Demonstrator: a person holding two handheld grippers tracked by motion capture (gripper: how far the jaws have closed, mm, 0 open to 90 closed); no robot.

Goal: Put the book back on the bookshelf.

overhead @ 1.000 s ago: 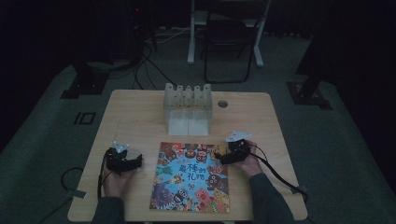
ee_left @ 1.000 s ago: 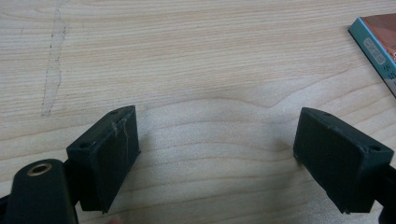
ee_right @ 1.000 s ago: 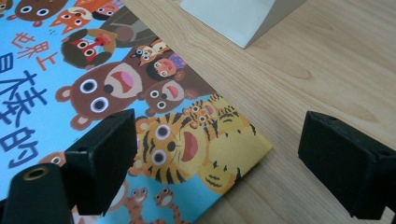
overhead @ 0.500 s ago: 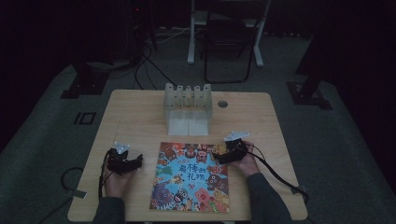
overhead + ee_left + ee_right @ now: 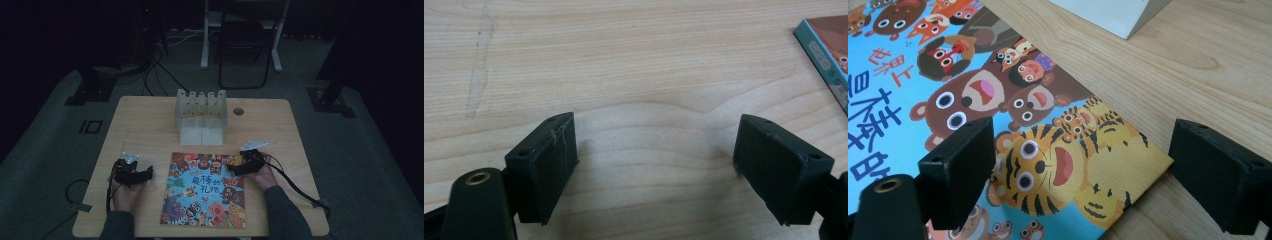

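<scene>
**Both tongs open, picture book flat on the table**

From the high view: the picture book (image 5: 206, 189) lies flat on the near middle of the wooden table (image 5: 145, 125), cover up, loads of cartoon animals on it. The right gripper (image 5: 234, 166) sits right at the book's far right corner, with the hand behind it. The left gripper (image 5: 148, 175) is over on the left, just beside the book's left edge but not touching it. Farther back in the middle there's a white rack (image 5: 201, 116) standing upright, well apart from both hands.

Left gripper view: the left gripper (image 5: 654, 160) is spread wide open over bare wood, nothing between the jaws. A sliver of the book's teal edge (image 5: 824, 55) peeks in at the upper right.

Right gripper view: the right gripper (image 5: 1078, 175) is also released and wide, and the book's yellow tiger corner (image 5: 1083, 170) lies between the jaws. One jaw hangs over the cover, the other over the wood just past the corner. Can't tell if either actually touches the book. The white rack's base (image 5: 1113, 12) shows at the top.
</scene>
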